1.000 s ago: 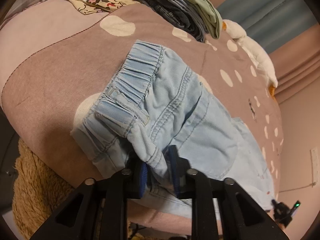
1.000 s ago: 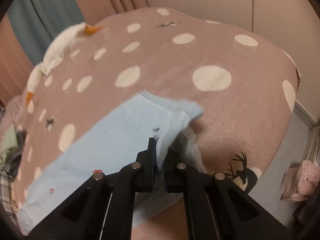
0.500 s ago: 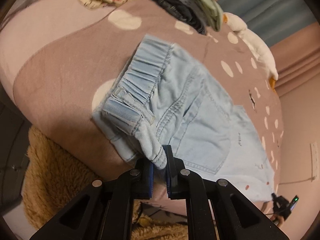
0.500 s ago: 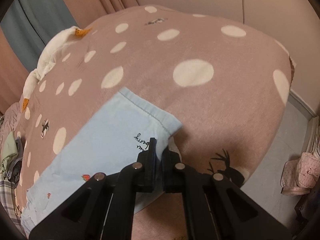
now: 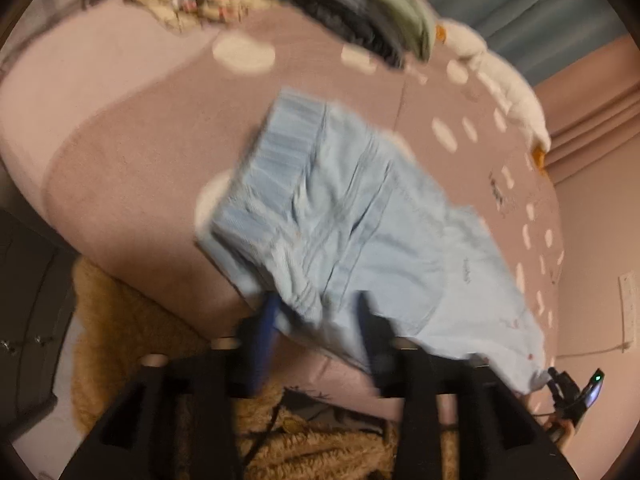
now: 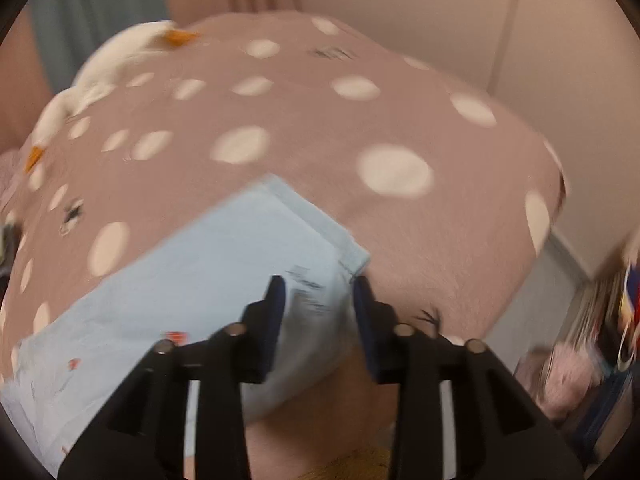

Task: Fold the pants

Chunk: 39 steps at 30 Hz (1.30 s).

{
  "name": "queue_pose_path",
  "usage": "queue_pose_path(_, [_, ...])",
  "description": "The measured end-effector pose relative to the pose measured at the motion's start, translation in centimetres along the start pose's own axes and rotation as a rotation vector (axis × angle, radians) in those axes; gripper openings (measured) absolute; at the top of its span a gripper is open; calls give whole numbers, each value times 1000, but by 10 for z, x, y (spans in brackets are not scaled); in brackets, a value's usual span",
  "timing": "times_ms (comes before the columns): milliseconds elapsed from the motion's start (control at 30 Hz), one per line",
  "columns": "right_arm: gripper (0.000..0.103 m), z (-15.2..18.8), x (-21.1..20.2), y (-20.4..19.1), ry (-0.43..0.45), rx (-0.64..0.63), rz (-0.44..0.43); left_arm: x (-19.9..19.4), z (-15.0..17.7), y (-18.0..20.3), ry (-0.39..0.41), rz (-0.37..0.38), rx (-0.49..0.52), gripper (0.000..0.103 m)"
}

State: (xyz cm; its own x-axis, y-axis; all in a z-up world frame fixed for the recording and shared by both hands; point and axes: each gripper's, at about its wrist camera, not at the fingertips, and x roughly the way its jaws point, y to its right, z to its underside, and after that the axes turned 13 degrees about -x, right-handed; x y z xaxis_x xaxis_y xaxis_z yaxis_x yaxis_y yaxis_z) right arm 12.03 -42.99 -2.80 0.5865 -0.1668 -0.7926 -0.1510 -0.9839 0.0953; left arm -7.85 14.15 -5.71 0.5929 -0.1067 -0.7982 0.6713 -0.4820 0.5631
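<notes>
1. Both your grippers have let go since half a second ago: each was pinching a near corner of the light blue denim pants (image 5: 360, 224), and now both pairs of fingers stand spread.
2. Your left gripper (image 5: 316, 312) hangs wide apart at the near waistband corner. The bunched fabric sits between the fingers, and blur hides whether it touches them.
3. Your right gripper (image 6: 318, 300) is likewise parted around the near hem corner, gripping nothing.
4. The pants lie lengthwise across the near part of the brown bedspread with cream dots (image 6: 400, 120), waistband left, hem right, near edge draping over the bed's side.
5. That reads as the lengthwise fold laid down; folding hem to waistband likely comes next.
</notes>
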Motion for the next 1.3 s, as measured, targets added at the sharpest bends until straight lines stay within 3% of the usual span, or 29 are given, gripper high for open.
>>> queue_pose_path(133, [47,-21,-28,-68,55,-175,-174,-22,-17,5,100,65,15,65])
queue_pose_path(267, [48,-28,-39,-172,47,-371,-469,-3,-39,5,122,55,17,65])
queue_pose_path(367, [48,-26,-38,-249,-13,-481,-651,17,-42,-1,92,18,15,53])
queue_pose_path(400, [48,-25,-37,-275,-31,-514,-692,25,-42,-5,84,-13,18,44])
queue_pose_path(467, [48,-21,-34,-318,-75,-573,-735,32,-40,-12,96,-89,31,41])
queue_pose_path(500, [48,-20,-30,-335,-97,-596,-749,36,-40,-17,82,-101,24,41])
queue_pose_path(600, [48,-16,-16,-377,-169,-668,-765,38,-38,-30,79,-45,-2,41])
queue_pose_path(733, [48,-12,8,-406,-232,-726,-720,38,-37,-30,83,-45,4,42])
queue_pose_path(800, [37,-7,17,-414,-269,-748,-724,38,-33,-28,94,-50,14,42])
queue_pose_path(833, [16,-6,21,-418,-294,-754,-741,38,-34,-27,96,-49,13,43])
queue_pose_path(867, [12,-4,24,-419,-319,-760,-760,38,-34,-27,96,-46,8,44])
queue_pose_path(1067, [6,-15,13,-419,-253,-702,-737,39,-36,-31,97,-45,2,44])
queue_pose_path(1300, [7,4,26,-434,-202,-767,-629,38,-37,-32,97,-48,6,46])
